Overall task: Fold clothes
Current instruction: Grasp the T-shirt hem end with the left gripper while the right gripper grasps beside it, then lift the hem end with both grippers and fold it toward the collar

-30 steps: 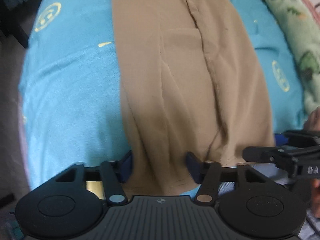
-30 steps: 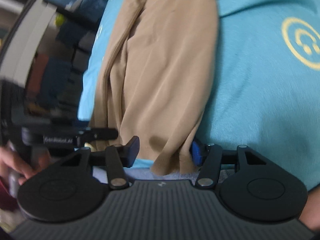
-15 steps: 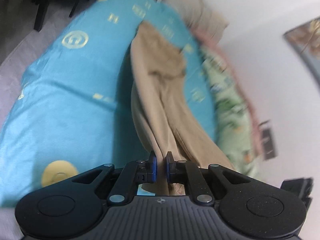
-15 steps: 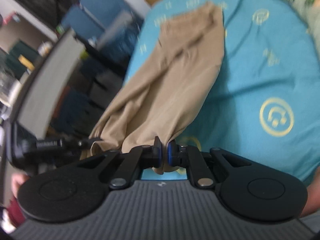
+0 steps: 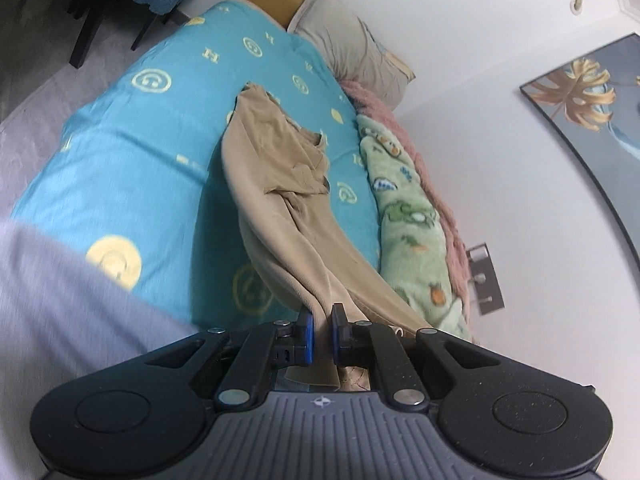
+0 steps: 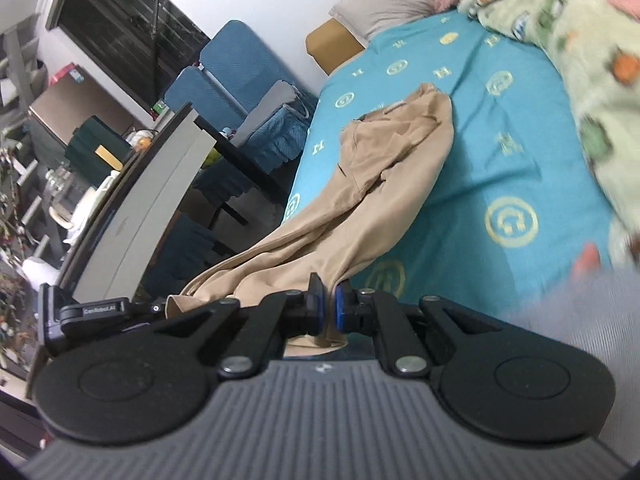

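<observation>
Tan trousers [image 5: 280, 184] stretch from the turquoise bedspread [image 5: 132, 148] up to both grippers. My left gripper [image 5: 321, 332] is shut on one corner of the leg end, lifted off the bed. In the right wrist view the same trousers [image 6: 372, 184] hang from my right gripper [image 6: 328, 308], shut on the other corner of the leg end. The waist end [image 6: 404, 116] still lies on the bed [image 6: 500, 152]. The left gripper [image 6: 96, 308] shows at the lower left of the right wrist view, with cloth running to it.
A green patterned blanket [image 5: 412, 216] and a pink one [image 5: 384, 108] lie along the wall side of the bed. Pillows [image 5: 348, 36] sit at the head. Beside the bed stand blue chairs [image 6: 232, 68], a dark table [image 6: 240, 152] and a cluttered shelf [image 6: 24, 184].
Both grippers closed on the trouser leg ends and rose, lifting that end off the bed. The views now look down the bed toward the pillows.
</observation>
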A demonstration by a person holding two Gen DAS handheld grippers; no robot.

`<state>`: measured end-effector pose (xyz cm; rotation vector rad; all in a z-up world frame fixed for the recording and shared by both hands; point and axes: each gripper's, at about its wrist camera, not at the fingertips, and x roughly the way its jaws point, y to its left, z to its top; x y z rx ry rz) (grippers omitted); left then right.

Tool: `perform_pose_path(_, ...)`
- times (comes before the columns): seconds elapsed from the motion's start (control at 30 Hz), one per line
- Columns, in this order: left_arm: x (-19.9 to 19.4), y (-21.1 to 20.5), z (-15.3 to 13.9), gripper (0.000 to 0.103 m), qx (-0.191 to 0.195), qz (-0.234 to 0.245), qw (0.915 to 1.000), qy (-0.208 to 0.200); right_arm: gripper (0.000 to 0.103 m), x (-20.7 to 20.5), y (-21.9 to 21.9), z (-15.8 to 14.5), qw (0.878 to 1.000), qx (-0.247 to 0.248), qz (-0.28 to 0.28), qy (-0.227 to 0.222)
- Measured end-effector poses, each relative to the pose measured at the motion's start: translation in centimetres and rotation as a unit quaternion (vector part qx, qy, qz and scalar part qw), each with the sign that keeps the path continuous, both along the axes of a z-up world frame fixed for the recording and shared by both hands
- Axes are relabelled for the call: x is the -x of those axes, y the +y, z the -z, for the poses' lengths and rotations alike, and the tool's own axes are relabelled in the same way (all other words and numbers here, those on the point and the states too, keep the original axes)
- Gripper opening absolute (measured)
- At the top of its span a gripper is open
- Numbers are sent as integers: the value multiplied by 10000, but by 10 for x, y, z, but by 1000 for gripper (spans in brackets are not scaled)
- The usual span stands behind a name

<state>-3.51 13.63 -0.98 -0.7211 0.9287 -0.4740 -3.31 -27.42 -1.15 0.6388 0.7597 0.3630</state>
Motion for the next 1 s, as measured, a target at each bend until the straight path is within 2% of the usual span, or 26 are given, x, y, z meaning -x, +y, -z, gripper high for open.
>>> perform_pose_path(0.1, 1, -2, -1, 9, -77, 81, 9999, -52, 9, 4, -9, 1, 9998, -92, 184, 29)
perform_pose_path(0.2, -23, -16, -16, 9, -338, 93, 9993, -131, 9, -12, -10, -4, 9994, -89, 338, -7)
perform_pose_path(0.37, -97, -42, -35, 9, -1059, 70, 9937, -356, 9, -76, -14, -1, 9982, -35, 594, 44)
perform_pose_path(0.5, -161, -60, -31, 9, -1531, -37, 9870, -485, 9, -138, -14, 5, 9972, 137, 736, 53)
perform_pose_path(0.63, -220, -80, -12, 10, -1984, -134, 9782, -593, 9, -198, -8, 19, 9952, 452, 868, 79)
perform_pose_path(0.73, -257, -96, 14, 10, -2307, -161, 9707, -658, 9, -236, -2, 40, 9919, 832, 945, 139)
perform_pose_path(0.83, -285, -112, 46, 10, -2662, -145, 9607, -777, 9, -269, 6, 69, 9871, 1264, 956, 242)
perform_pose_path(0.93, -307, -124, 84, 10, -2997, -23, 9512, -736, 9, -298, 9, 103, 9828, 1543, 930, 407)
perform_pose_path(1.0, -320, -127, 111, 10, -3119, 45, 9481, -626, 9, -313, 10, 125, 9808, 1636, 896, 561)
